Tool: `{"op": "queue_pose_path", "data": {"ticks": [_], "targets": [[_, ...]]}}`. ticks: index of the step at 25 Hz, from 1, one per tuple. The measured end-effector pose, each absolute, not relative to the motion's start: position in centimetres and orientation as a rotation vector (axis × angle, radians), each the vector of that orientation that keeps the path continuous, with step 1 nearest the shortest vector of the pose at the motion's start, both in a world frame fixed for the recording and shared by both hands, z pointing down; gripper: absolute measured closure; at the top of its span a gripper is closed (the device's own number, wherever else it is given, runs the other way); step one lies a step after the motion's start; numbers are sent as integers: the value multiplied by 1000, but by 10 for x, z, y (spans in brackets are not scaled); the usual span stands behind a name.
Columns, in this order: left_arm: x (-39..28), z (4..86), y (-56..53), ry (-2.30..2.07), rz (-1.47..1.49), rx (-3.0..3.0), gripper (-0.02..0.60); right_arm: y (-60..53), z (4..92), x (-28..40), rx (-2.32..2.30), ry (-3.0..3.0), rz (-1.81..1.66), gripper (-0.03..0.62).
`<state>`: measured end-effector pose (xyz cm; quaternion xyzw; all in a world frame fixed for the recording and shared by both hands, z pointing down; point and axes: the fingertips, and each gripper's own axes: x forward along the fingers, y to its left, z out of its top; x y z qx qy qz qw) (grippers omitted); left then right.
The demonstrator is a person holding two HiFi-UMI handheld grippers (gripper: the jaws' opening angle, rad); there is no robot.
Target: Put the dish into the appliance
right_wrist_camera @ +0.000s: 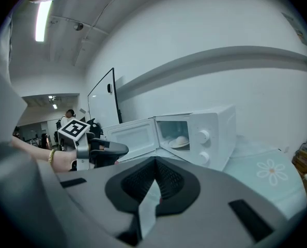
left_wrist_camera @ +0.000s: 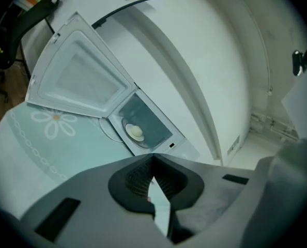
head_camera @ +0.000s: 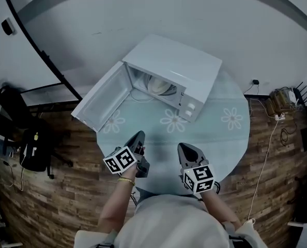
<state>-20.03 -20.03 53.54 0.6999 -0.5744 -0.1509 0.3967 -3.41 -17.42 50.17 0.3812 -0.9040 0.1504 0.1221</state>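
Observation:
A white microwave [head_camera: 175, 66] stands on the round table [head_camera: 231, 138] with its door [head_camera: 104, 101] swung wide open to the left. Inside it, on the turntable, sits a pale dish [head_camera: 161, 86], also visible in the left gripper view [left_wrist_camera: 136, 133] and the right gripper view [right_wrist_camera: 179, 141]. Both grippers hover over the table's near edge, well short of the microwave. My left gripper [head_camera: 139, 137] is shut with nothing in it, its jaws meeting at the tips [left_wrist_camera: 153, 159]. My right gripper [head_camera: 184, 149] is likewise shut and empty [right_wrist_camera: 154, 161]. The left gripper [right_wrist_camera: 112, 150] shows to its left.
The table wears a light teal cloth with white flowers [head_camera: 173, 121]. A power strip with cables [head_camera: 279, 112] lies on the wooden floor at the right. A black bag [head_camera: 33, 149] and a dark stand sit at the left. A white wall runs behind the microwave.

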Motion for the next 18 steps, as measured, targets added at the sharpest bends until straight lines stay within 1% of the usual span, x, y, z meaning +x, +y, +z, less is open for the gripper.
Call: {"op": "queue_pose_path", "data": {"ticks": [8, 14, 18], "targets": [[-167, 521, -149, -1600, -65, 1945, 572, -159, 502, -33, 1036, -2679, 450, 589], [-146, 519, -126, -1601, 20, 1977, 572, -150, 501, -28, 1028, -2696, 458, 589], [-137, 521, -117, -1582, 15, 1970, 572, -146, 502, -21, 1040, -2696, 477, 589]]}}
